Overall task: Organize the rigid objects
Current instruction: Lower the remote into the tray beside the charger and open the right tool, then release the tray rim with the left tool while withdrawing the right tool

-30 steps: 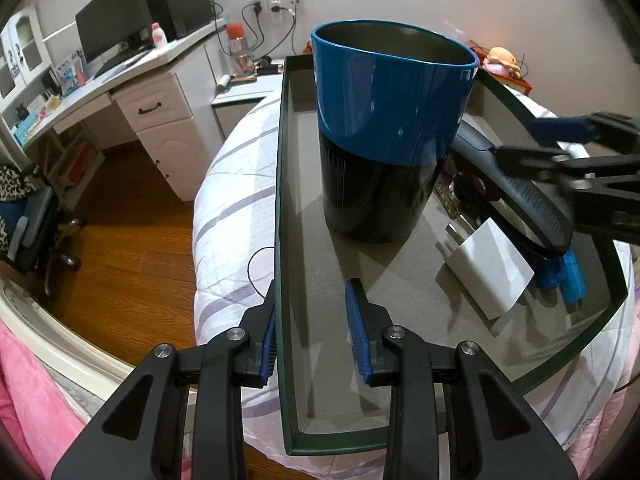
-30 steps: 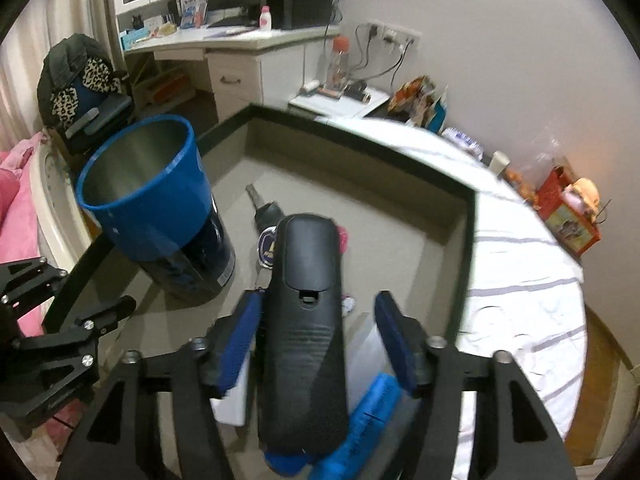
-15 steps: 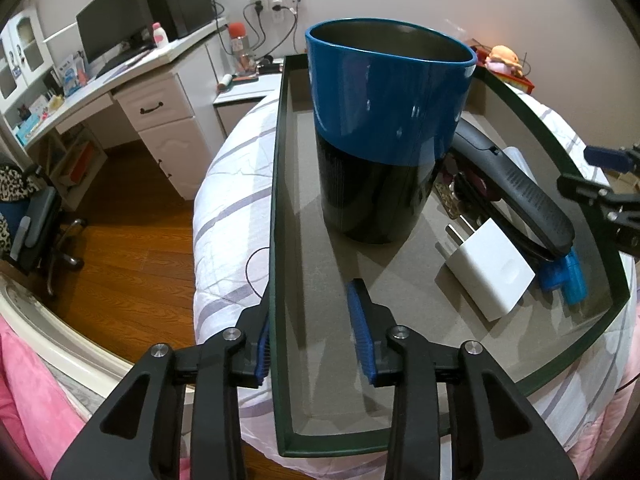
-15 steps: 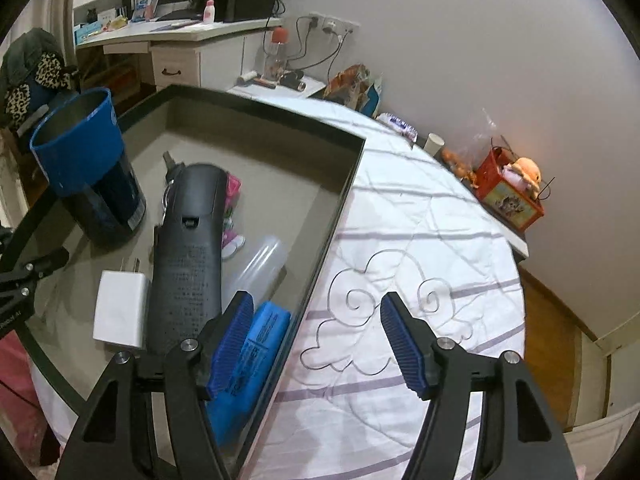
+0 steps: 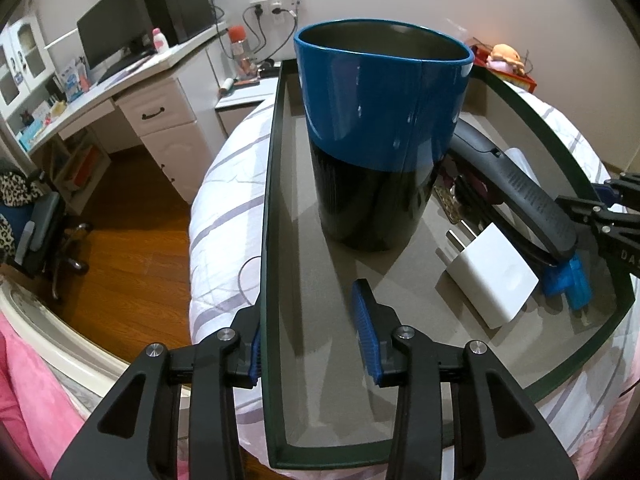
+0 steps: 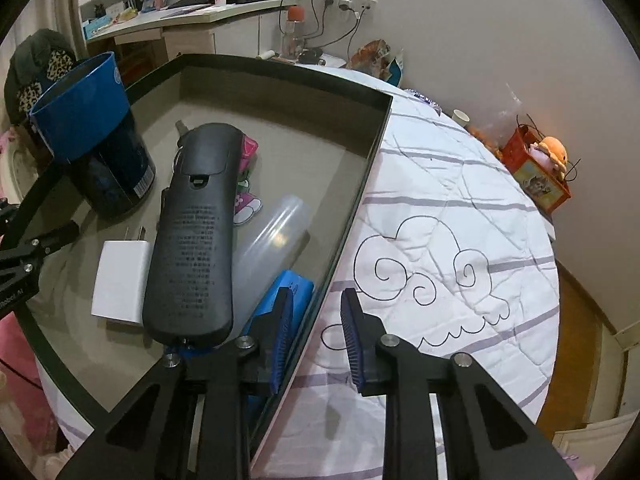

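Change: a second ago the right tool (image 6: pixel 314 330) was spread around the long black plastic handset (image 6: pixel 194 236); now the handset lies loose in the shallow dark-rimmed tray (image 6: pixel 376 148) and the tool has pulled back to the tray's near wall.
Meaning: that item looks placed — the tray's load seems close to complete, by my reading.
Right tool: fingers apart and narrowed, straddling the tray wall without pinching it, one pad inside, one over the quilt.
Left tool: (image 5: pixel 310 336) apart and empty, straddling the opposite tray wall much as before, not clamped on it.
Task things: handset rests on the blue plastic box (image 6: pixel 286 296) and beside the white wall charger (image 6: pixel 118 284); a clear plastic tube (image 6: pixel 276 236) lies alongside.
Also in tray: tall blue-and-black cup (image 5: pixel 382 132), upright, near the left wall; a pink cartoon sticker piece (image 6: pixel 246 200) partly under the handset.
Surroundings: white striped quilt (image 6: pixel 460 208) on the bed carries the tray.
In the way: the cup blocks the left tool's straight reach to the charger — the handset's overhang covers the box.
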